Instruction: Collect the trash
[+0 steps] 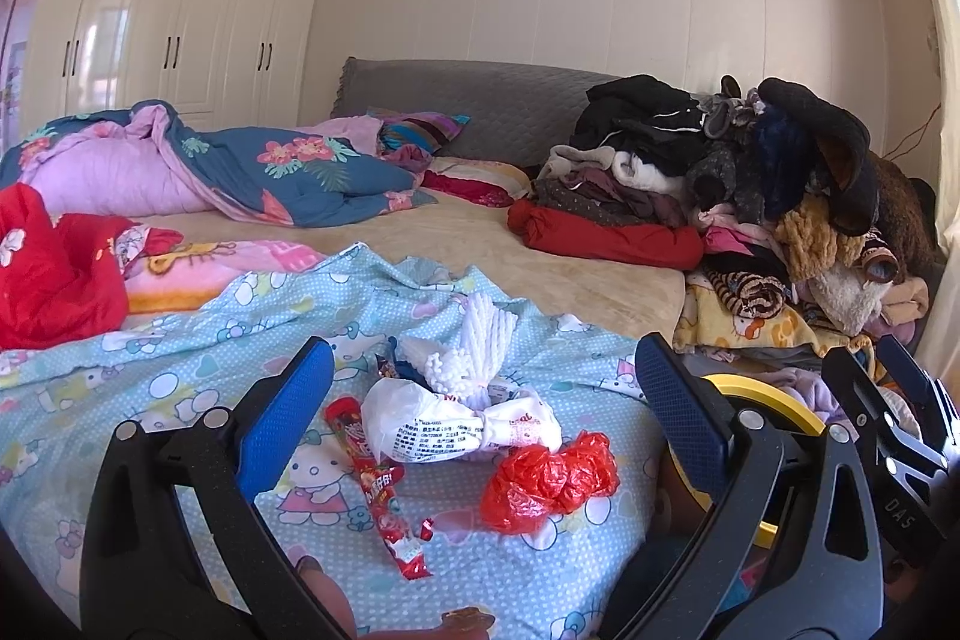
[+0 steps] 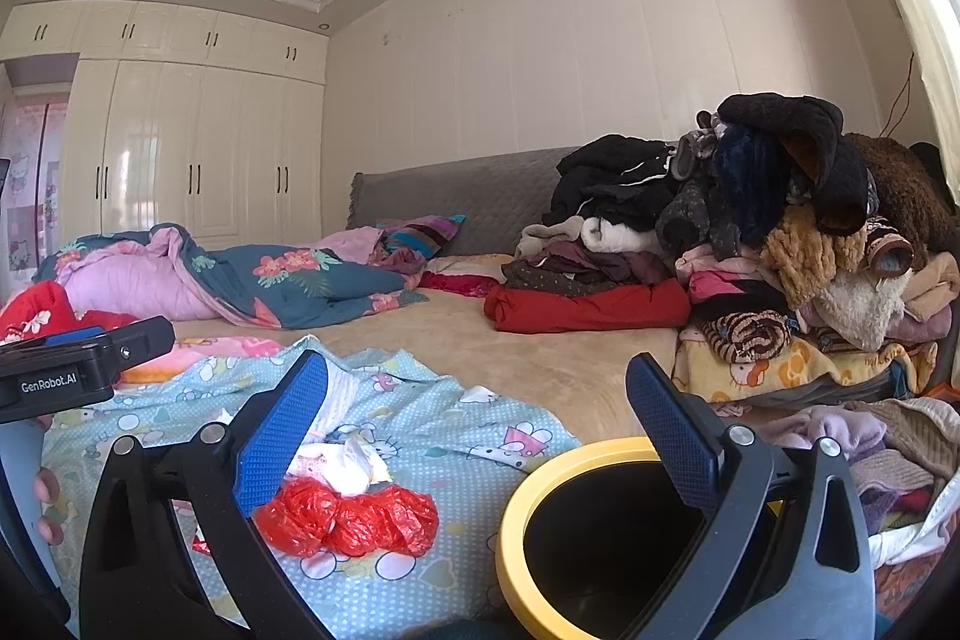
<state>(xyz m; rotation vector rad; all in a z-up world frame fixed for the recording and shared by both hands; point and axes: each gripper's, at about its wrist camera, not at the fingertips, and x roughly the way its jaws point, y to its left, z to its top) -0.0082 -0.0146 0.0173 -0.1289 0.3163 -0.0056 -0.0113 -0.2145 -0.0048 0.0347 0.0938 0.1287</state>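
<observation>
Trash lies on a light blue cartoon sheet (image 1: 150, 388) at the bed's near edge: a crumpled red plastic bag (image 1: 546, 481), a white printed wrapper (image 1: 444, 430), white foam netting (image 1: 480, 352) and a long red snack wrapper (image 1: 384, 496). My left gripper (image 1: 480, 412) is open and empty, its blue pads either side of the pile. A black bin with a yellow rim (image 2: 540, 538) stands beside the bed. My right gripper (image 2: 474, 430) is open and empty over the bin; the red bag (image 2: 354, 517) lies to its left. The bin's rim also shows in the left wrist view (image 1: 774, 400).
A tall heap of clothes (image 2: 750, 244) fills the bed's right side, spilling toward the bin. A blue floral quilt (image 1: 252, 172) and red clothing (image 1: 48, 268) lie at the left. Bare beige mattress (image 1: 480, 244) spans the middle. White wardrobes (image 1: 168, 27) stand behind.
</observation>
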